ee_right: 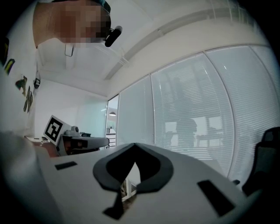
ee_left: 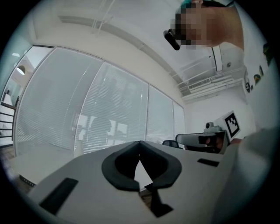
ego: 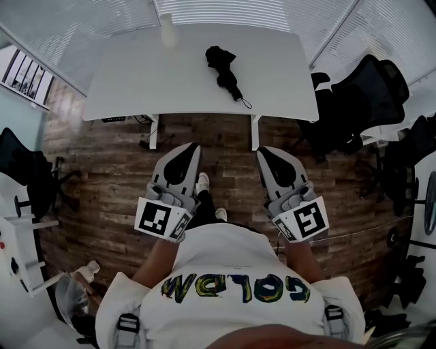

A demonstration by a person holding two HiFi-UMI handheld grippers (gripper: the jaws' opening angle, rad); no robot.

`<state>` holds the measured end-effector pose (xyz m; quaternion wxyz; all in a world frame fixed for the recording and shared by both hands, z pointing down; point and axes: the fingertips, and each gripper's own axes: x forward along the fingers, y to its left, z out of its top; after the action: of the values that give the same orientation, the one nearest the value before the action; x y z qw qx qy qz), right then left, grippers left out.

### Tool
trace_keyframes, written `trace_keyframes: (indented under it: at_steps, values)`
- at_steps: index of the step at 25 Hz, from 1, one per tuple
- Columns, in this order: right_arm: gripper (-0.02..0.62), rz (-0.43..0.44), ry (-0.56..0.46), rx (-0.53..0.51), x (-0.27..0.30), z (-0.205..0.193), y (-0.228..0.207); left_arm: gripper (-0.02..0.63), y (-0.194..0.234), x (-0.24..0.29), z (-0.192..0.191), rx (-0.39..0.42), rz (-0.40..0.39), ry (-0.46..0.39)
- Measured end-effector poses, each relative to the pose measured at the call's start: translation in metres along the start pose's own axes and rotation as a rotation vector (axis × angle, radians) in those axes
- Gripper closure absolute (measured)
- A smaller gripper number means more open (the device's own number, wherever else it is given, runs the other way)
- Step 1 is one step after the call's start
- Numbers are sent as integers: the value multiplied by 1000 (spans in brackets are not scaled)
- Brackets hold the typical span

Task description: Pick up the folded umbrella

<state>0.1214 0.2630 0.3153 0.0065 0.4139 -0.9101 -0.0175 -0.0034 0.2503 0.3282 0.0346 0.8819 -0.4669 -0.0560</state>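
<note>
Your left claw (ego: pixel 185 151) and your right claw (ego: pixel 269 154) are both closed and hold nothing. The umbrella (ego: pixel 225 71) lies on the bench (ego: pixel 136 75) ahead, well apart from both.

Looks steeply down on a white desk (ego: pixel 129 82) set against slatted window blinds (ego: pixel 225 10). Shows a folded black umbrella (ego: pixel 225 73) lying aslant on the desk's right half, its wrist strap toward the near edge. Shows a pale upright container (ego: pixel 168 31) at the far edge, well apart from the umbrella. Holds the left hand-held gripper (ego: pixel 191 146) and the right hand-held gripper (ego: pixel 263 150) side by side over the wooden floor (ego: pixel 102 184), short of the desk, both pointing toward it, jaws together with nothing in them. Takes in black office chairs (ego: pixel 361 102) at the right and a lone chair (ego: pixel 27 170) at the left.
</note>
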Motion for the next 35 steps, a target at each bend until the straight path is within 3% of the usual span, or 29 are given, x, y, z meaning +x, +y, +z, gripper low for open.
trace_keyframes:
  at_steps: [23, 35]
  values:
    - [584, -30, 5, -17, 192, 7, -28, 595, 175, 80, 22, -15, -52, -9]
    - [584, -55, 25, -3, 230, 2, -53, 595, 206, 118, 19, -27, -84, 5]
